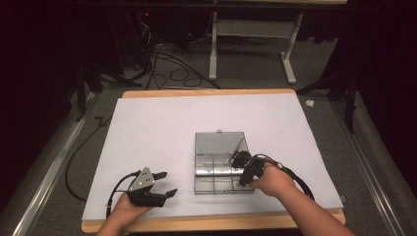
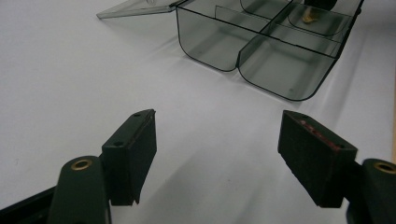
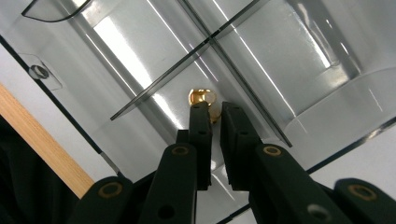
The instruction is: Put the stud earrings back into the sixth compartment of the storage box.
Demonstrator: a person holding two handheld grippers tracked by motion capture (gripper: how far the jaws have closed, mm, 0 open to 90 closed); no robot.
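A clear plastic box [image 1: 220, 164] with its lid [image 1: 218, 143] swung open lies on a white sheet [image 1: 162, 128] that covers a wooden table [image 1: 206, 93]. Thin walls split the box into several compartments. In the high view the right gripper [image 1: 244, 173] reaches into the right side of the box, and the hand [image 1: 272, 180] behind it rests at the box's near right corner. In the right gripper view the jaws stand nearly pressed together, with only a narrow gap between the pads, and a small gold-coloured metal piece [image 3: 202, 99] sits right at their tips on the floor of a compartment, just beside a crossing of two dividers. Part of the piece shows in the gap between the tips, but whether the pads actually pinch it or only touch it I cannot tell. The same gold piece appears as a small speck [image 2: 308, 17] in a far compartment in the left gripper view. The left gripper [image 1: 156, 184] lies well apart from the box, near the front left of the sheet, held in the left hand [image 1: 127, 210]. Its jaws are spread wide with nothing between them, and they point towards the nearest rounded corners of the box [image 2: 261, 56], whose front compartments show only bare plastic.
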